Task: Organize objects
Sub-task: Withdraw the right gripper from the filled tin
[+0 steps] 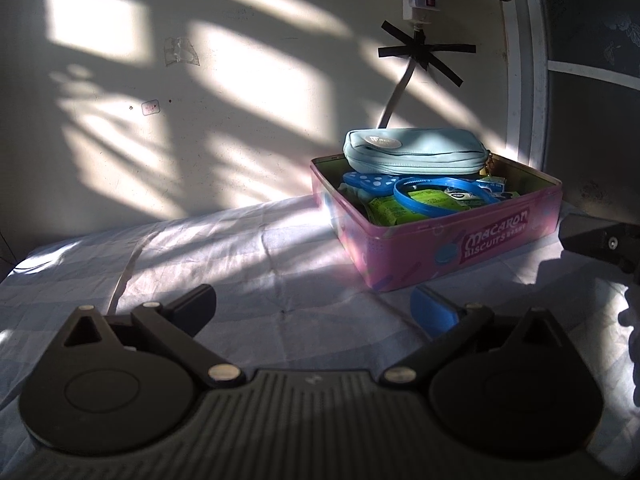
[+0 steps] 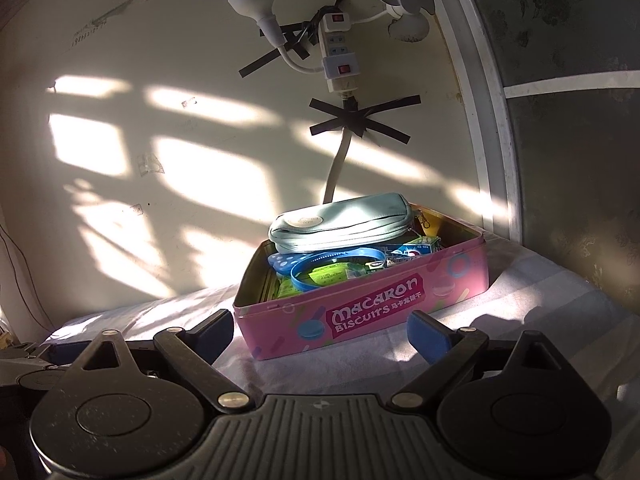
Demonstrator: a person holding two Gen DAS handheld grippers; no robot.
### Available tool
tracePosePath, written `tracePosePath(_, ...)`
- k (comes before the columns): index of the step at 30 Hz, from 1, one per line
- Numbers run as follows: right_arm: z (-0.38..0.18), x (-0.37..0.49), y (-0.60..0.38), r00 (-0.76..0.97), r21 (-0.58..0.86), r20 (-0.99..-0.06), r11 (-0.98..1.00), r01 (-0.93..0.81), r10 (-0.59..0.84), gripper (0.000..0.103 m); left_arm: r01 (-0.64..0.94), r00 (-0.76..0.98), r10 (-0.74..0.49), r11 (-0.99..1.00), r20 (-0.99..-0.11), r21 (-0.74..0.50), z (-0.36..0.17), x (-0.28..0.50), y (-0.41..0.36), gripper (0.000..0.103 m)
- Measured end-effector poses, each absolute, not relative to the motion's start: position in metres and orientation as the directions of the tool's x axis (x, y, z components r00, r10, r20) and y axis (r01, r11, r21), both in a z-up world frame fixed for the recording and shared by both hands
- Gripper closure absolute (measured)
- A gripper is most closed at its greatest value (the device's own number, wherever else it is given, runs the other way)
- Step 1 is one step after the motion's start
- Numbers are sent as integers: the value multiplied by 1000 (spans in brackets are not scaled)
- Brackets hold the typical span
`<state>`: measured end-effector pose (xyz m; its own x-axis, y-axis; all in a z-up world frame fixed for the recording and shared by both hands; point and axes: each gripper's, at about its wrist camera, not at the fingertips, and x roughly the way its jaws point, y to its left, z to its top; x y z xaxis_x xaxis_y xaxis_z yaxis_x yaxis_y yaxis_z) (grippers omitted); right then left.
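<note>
A pink biscuit tin (image 1: 460, 250) (image 2: 360, 316) stands open on a checked cloth by the wall. On top of its contents lies a pale blue zip pouch (image 1: 416, 152) (image 2: 340, 222). Under it I see a blue hoop (image 1: 440, 196) (image 2: 336, 266), a dotted blue case (image 1: 366, 182) and green packets (image 1: 404, 208). My left gripper (image 1: 316, 308) stands open with nothing between its fingers, short of the tin and to its left. My right gripper (image 2: 320, 336) is open too, empty, its fingers either side of the tin's near wall without touching it.
A power strip (image 2: 338, 56) with a lamp and a small fan is taped to the wall above the tin, its cable dropping behind it. A window frame (image 2: 492, 128) curves up at the right. The right gripper's body (image 1: 600, 240) shows at the left view's right edge.
</note>
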<state>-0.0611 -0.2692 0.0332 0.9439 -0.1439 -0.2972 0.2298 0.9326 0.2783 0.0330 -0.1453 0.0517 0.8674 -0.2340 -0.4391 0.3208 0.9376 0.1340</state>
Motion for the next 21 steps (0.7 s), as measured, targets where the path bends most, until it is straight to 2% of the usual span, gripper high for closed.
tracePosePath(6, 31, -60, -272, 942, 288, -304, 928, 235, -144, 12, 309, 873, -218, 939, -437, 149, 49, 33, -146, 0)
tracePosePath(21, 24, -57, -280, 934, 316, -332, 917, 244, -134, 11, 327, 828, -205, 933, -522, 151, 40, 40, -155, 0)
